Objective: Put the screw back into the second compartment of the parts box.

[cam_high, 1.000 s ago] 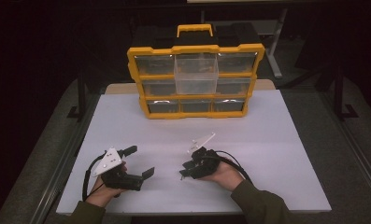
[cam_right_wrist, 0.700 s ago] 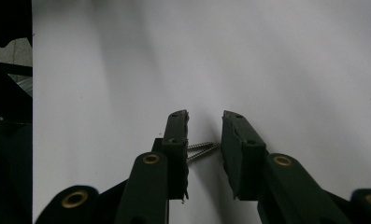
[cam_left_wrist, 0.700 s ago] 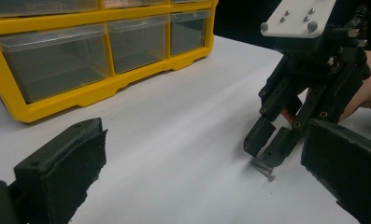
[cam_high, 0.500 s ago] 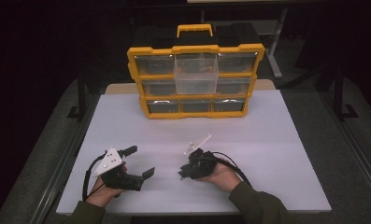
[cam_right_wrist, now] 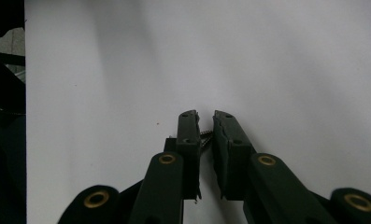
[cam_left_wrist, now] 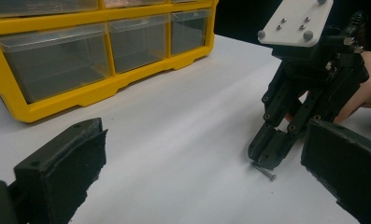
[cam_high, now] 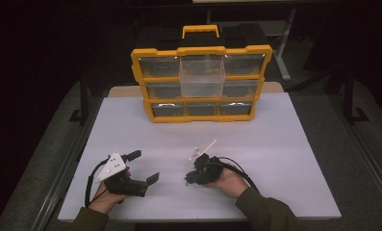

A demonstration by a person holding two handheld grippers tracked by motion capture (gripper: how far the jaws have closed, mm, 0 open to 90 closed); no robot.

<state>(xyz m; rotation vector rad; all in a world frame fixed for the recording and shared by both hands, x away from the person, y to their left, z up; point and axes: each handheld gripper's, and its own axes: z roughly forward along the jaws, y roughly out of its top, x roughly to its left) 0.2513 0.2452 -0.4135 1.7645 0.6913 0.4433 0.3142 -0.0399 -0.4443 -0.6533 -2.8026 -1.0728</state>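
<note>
Right hand low on the white table [cam_high: 285, 144], its right gripper [cam_high: 192, 179] tipped nose-down, and the 2 jaws have just been closing around a small screw [cam_right_wrist: 205, 136] that lies on the tabletop between their pads, with a narrow gap left. In the left gripper view the screw [cam_left_wrist: 263, 171] pokes out beside those tips. The left gripper [cam_high: 145, 167] rests level nearby, jaws wide apart, holding nothing, well short of the yellow drawer organizer [cam_high: 200, 50].
</note>
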